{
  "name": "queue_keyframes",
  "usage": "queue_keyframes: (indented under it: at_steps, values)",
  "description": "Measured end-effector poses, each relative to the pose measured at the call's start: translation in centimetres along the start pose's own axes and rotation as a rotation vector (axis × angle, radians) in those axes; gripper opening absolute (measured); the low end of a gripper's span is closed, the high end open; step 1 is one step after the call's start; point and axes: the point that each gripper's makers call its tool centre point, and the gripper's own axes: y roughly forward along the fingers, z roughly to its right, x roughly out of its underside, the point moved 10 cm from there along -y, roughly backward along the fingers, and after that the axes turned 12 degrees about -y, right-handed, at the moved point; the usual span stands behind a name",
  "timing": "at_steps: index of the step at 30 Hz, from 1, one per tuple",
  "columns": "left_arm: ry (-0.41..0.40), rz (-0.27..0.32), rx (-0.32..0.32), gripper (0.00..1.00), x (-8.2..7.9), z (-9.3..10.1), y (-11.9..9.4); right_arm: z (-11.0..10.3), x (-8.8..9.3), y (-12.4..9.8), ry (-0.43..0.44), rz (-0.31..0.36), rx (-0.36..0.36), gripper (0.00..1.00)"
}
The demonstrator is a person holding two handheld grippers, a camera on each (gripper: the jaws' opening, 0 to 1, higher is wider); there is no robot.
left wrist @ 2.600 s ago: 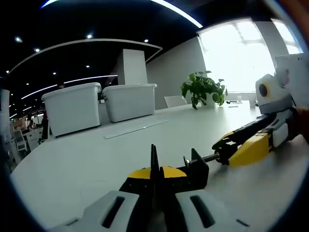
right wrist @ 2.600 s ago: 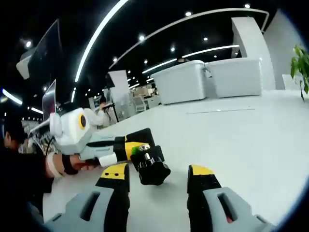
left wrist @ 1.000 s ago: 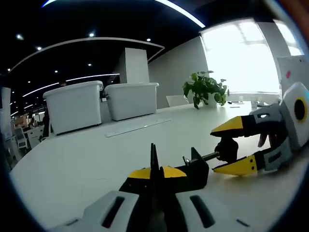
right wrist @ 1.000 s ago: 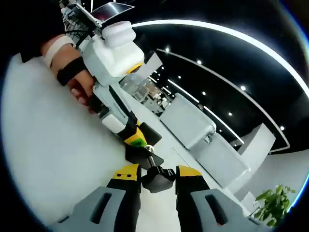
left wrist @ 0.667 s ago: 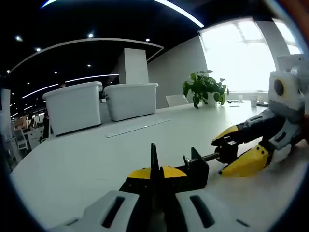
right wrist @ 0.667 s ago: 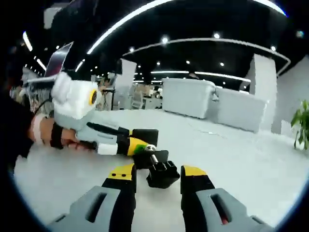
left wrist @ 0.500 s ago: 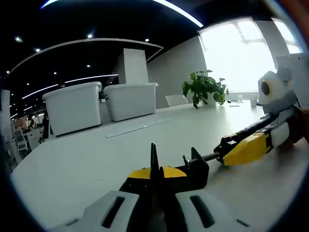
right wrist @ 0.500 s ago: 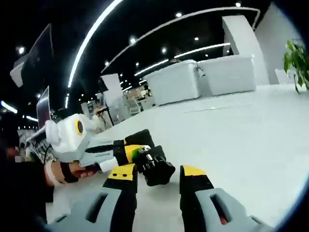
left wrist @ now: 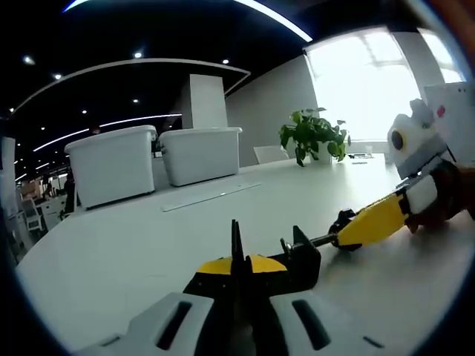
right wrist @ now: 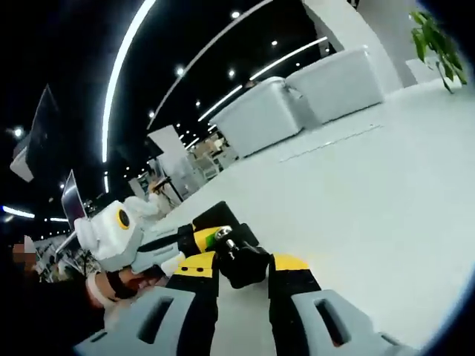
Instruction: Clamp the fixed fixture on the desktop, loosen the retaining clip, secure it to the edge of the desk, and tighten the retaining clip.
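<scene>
Clamp [left wrist: 297, 259] sits gripped by the left gripper [left wrist: 239, 278] on the desk [left wrist: 133, 245]; right gripper [right wrist: 241, 268] pinches its knob [right wrist: 243, 261], loosening apparently underway, mounting left.

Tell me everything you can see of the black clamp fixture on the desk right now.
The clamp fixture is a small black block, metal by its look, lying on the white desk. A thin bright screw rod runs out of it to a black knob. The left gripper is shut on the block, jaws pressed together over it. The right gripper has its yellow-tipped jaws closed on the knob from both sides. In the left gripper view the rod points right, slightly away from the camera.
</scene>
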Motion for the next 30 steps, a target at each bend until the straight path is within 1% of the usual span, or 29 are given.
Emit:
queue_keyframes:
  at_steps: [2,4,5,7,10,11,14,18,19,20,22,25,29,30]
  values:
    - [-0.001,0.0,0.0,0.05,0.0,0.1,-0.1,-0.3,-0.1,-0.2,-0.109,0.01,0.008,0.23]
    - [-0.001,0.0,0.0,0.05,0.0,0.2,-0.2,-1.0,-0.1,-0.5,-0.292,0.028,0.03,0.23]
    - [-0.002,0.0,0.0,0.05,0.0,0.2,-0.2,0.0,-0.1,-0.2,-0.364,0.026,0.045,0.23]
    - [-0.002,0.0,0.0,0.05,0.1,0.3,-0.3,-0.4,-0.1,-0.3,-0.506,0.036,0.069,0.23]
    - [-0.002,0.0,0.0,0.05,0.1,0.4,-0.4,-0.9,0.1,-0.4,-0.608,0.05,0.088,0.23]
    - [-0.001,0.0,0.0,0.05,0.1,0.4,-0.4,0.1,0.1,0.0,-0.635,0.048,0.089,0.23]
    - [-0.001,-0.001,-0.001,0.05,0.1,0.5,-0.5,0.0,0.1,0.2,-0.774,0.053,0.127,0.23]
    - [-0.003,-0.001,-0.005,0.05,0.1,0.5,-0.5,0.1,0.1,0.7,-0.883,0.051,0.162,0.23]
    - [-0.001,-0.001,-0.006,0.05,0.1,0.5,-0.5,0.1,0.1,0.8,-0.928,0.051,0.174,0.23]
    - [-0.001,-0.002,-0.006,0.05,0.0,0.3,-0.4,0.0,-0.1,0.8,-0.95,0.065,0.174,0.23]
    - [-0.002,-0.001,-0.007,0.05,0.0,0.2,-0.2,0.5,0.1,1.2,-0.957,0.062,0.18,0.23]
    - [0.001,-0.001,-0.012,0.05,0.0,0.2,-0.3,0.7,-0.2,1.6,-0.966,0.066,0.184,0.24]
    - [0.003,-0.001,-0.013,0.05,0.0,0.3,-0.4,1.0,-0.5,1.5,-0.924,0.06,0.166,0.25]
    - [0.0,-0.001,-0.013,0.05,0.0,0.4,-0.4,1.1,-0.4,1.5,-0.867,0.046,0.154,0.25]
